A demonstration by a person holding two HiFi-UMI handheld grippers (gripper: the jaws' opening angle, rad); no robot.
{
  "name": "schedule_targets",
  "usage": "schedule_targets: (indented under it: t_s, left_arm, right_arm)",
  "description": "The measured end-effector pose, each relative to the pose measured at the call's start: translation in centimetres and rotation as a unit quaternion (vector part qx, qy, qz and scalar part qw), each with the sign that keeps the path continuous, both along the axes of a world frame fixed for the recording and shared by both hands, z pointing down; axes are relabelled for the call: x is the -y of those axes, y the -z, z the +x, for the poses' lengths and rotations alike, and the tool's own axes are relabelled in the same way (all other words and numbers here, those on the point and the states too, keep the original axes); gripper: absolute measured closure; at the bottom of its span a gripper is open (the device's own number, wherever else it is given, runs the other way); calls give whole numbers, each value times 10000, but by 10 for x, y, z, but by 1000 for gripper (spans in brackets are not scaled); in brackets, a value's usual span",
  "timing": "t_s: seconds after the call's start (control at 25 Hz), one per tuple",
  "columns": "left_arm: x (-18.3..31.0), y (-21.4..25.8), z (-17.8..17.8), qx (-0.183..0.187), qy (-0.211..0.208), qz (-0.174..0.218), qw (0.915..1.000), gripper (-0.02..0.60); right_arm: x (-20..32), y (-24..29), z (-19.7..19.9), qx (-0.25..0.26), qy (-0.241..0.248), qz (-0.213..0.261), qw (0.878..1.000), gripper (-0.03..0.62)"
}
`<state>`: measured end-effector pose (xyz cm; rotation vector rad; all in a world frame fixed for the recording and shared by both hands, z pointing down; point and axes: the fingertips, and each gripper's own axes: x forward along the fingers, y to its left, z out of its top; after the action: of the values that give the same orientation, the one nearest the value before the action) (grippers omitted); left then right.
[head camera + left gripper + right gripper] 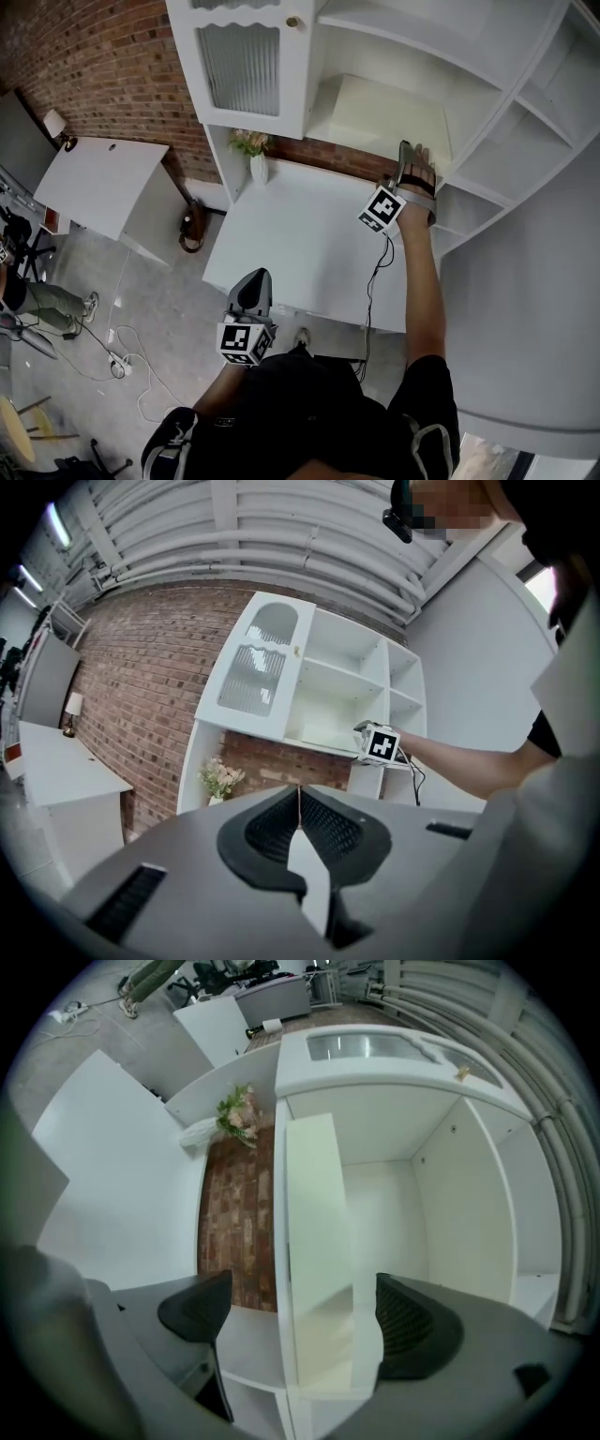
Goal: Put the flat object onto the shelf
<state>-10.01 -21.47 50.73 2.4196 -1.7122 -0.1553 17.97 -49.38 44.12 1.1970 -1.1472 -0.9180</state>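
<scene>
A pale cream flat panel [382, 114] lies on a shelf board of the white shelf unit [492, 112]. My right gripper [412, 152] is at the shelf's front edge, at the panel's near right corner. In the right gripper view the panel [317, 1232] runs away from me between the two jaws, which stand wide apart; my right gripper [305, 1321] is open, and contact with the panel cannot be told. My left gripper [251, 289] hangs low over the desk's front edge, shut with nothing in it [300, 822].
A white desk top [300, 244] lies under the shelf unit, with a small vase of flowers [255, 155] at its back left. A ribbed-glass cabinet door [242, 66] stands at upper left. Another white table [98, 178] and floor cables [122, 361] are to the left.
</scene>
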Motion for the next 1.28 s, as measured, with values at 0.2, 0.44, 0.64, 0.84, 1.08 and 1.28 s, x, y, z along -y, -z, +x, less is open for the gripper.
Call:
schedule_targets:
  t_s: [0.2,0.44,0.64,0.84,1.08,1.28]
  left_arm:
    - [-34,-5,6,-121,-274,-14,9995,568]
    - [-98,-13,3,-193,-666,-148,9975,568]
    - [-141,-22,13,-109,-1047,-183,9943,568]
    - [-171,-19,30,-126,-1208,-193,9924,568]
    - [-192,-2,70,-29,-1294,15,9916,568]
    - [-208,10,98,-3,-1177,79,9930,568]
  right_arm:
    - [-87,-15,-17,1050,386,333,9932,143]
    - [-233,-52,-22,3160,155,612,9467,413]
    - [-330,-82,-36,5238,-294,358,8506,531]
    - [-401,-97,-58,6752,-268,-14,7372,568]
    - [-464,-90,-57,7458,-44,-53,6661,568]
    - [-504,-76,-35,7323,78,222,6806,568]
